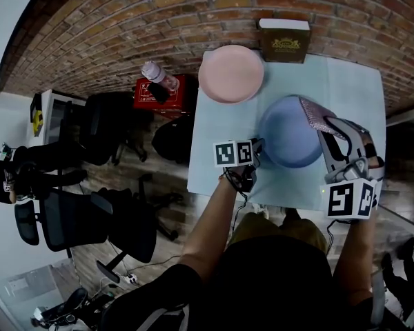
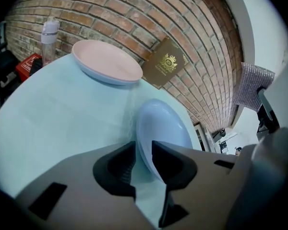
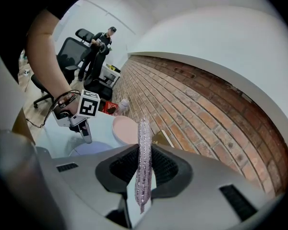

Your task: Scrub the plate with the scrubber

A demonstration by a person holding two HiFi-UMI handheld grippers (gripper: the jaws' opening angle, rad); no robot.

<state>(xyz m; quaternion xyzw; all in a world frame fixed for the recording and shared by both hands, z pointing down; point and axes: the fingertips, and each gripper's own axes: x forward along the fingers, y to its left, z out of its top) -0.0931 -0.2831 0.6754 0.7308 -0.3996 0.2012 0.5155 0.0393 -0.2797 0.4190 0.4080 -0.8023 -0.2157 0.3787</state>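
Observation:
A blue plate [image 1: 290, 133] lies on the pale blue table [image 1: 352, 81]. My left gripper [image 1: 255, 158] is at the plate's near-left edge. In the left gripper view the blue plate's [image 2: 163, 123] rim runs between the parted jaws of the left gripper [image 2: 144, 150]; I see no firm pinch. My right gripper [image 1: 331, 133] hangs over the plate's right side, shut on a pink glittery scrubber [image 1: 317, 116]. In the right gripper view the scrubber [image 3: 144, 147] stands upright between the pads of the right gripper [image 3: 144, 162], with the left gripper [image 3: 88, 135] and the blue plate [image 3: 89, 148] below.
A pink plate [image 1: 231, 73] lies at the table's far left, a brown box [image 1: 284, 40] stands against the brick wall. Off the table's left edge are a bottle [image 1: 159, 74], a red box [image 1: 148, 95] and office chairs [image 1: 76, 219]. A person [image 3: 101, 44] stands far off.

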